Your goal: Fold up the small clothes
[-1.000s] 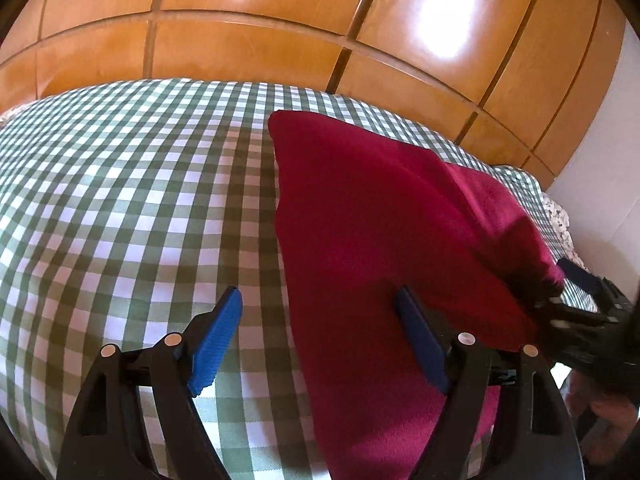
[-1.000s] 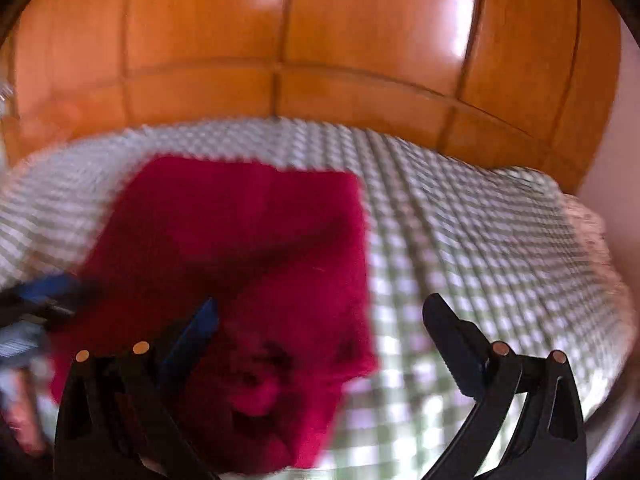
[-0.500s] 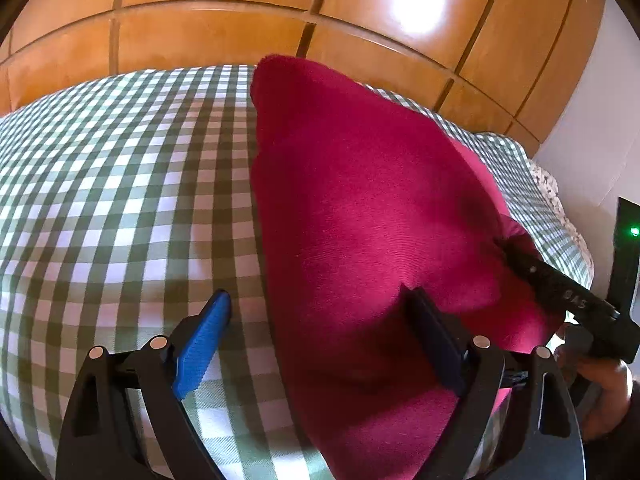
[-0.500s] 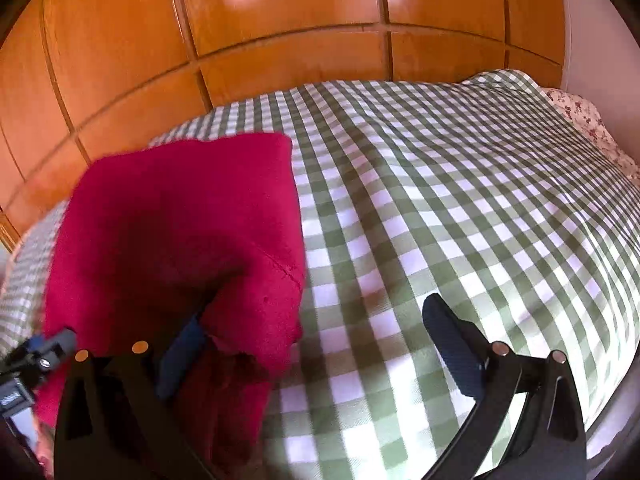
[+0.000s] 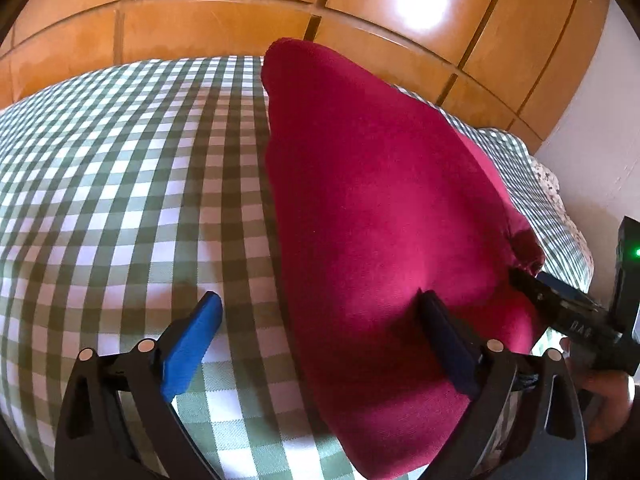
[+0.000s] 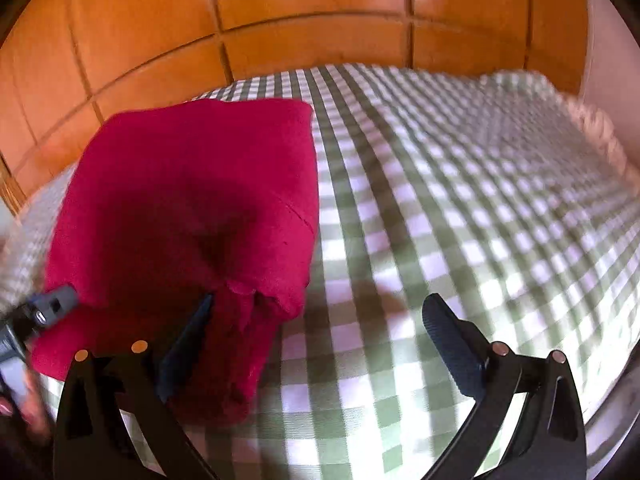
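A red garment (image 5: 384,216) lies folded on the green-and-white checked bedcover (image 5: 120,184). My left gripper (image 5: 320,340) is open, low at the garment's near left edge; its right finger rests on the red cloth and its left finger is over the checked cover. In the right wrist view the garment (image 6: 188,208) sits left of centre, its near right corner bunched. My right gripper (image 6: 320,336) is open at that corner, with its left finger against the cloth and nothing between the jaws. The other gripper shows at the edge of each view.
An orange wooden panelled wall (image 5: 280,4) rises behind the bed. A floral fabric (image 5: 560,184) lies along the bed's right edge, by a white wall. The checked cover (image 6: 460,200) stretches to the right of the garment.
Both grippers have dropped closer to the bed and the garment. The right gripper's view swung from the garment's front towards its right corner. Both stay open.
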Action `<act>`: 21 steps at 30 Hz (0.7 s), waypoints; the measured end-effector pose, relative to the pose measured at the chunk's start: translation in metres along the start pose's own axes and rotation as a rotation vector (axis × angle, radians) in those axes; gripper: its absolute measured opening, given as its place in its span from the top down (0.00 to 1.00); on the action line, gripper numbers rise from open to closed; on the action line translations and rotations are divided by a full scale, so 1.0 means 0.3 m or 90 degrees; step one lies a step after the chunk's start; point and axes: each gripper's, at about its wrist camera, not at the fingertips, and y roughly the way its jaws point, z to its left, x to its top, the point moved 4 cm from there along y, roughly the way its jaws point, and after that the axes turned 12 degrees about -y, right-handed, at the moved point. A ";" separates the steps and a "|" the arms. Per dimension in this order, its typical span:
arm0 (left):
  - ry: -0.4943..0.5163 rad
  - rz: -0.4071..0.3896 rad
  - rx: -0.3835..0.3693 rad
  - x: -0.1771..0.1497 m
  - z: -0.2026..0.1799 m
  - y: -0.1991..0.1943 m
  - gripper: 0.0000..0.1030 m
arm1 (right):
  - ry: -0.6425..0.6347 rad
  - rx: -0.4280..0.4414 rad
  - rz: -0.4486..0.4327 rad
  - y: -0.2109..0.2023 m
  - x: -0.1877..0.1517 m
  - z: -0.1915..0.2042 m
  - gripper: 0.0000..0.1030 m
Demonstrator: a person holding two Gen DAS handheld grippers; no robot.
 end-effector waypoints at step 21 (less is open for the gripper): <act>-0.052 0.079 -0.067 0.107 0.009 0.051 0.11 | 0.146 0.262 0.021 0.068 0.080 0.005 0.07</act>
